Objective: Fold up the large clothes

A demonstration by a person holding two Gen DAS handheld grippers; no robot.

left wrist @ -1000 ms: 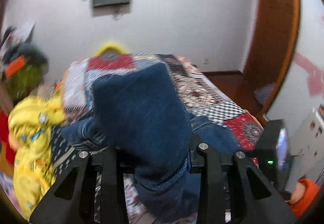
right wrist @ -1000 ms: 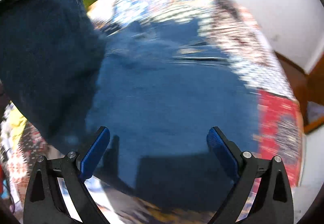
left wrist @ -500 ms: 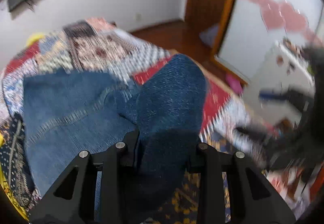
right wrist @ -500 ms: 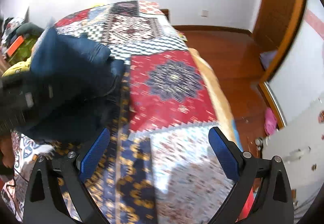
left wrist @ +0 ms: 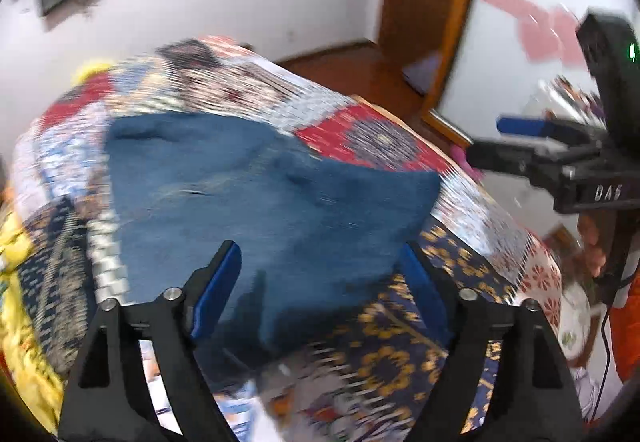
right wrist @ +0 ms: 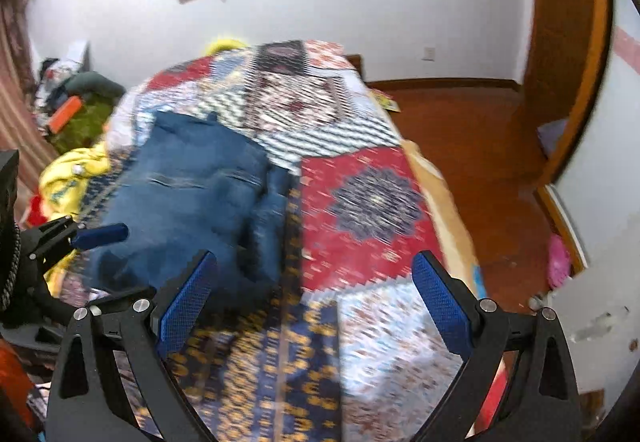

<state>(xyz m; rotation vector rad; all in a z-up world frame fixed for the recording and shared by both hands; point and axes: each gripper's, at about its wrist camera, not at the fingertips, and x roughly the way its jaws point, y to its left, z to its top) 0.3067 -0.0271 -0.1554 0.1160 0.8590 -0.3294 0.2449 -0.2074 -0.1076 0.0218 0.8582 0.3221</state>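
- Folded blue jeans (left wrist: 256,198) lie in a compact bundle on a patchwork quilt (left wrist: 384,138) covering the bed.
- The left gripper (left wrist: 320,282) hovers just above the near edge of the denim, blue-padded fingers (left wrist: 218,282) spread wide, holding nothing.
- The right gripper (right wrist: 316,298) hangs over the quilt beside the jeans, jaws likewise wide apart and empty.
- A yellow garment (right wrist: 74,174) lies crumpled at the bed's far-left side.
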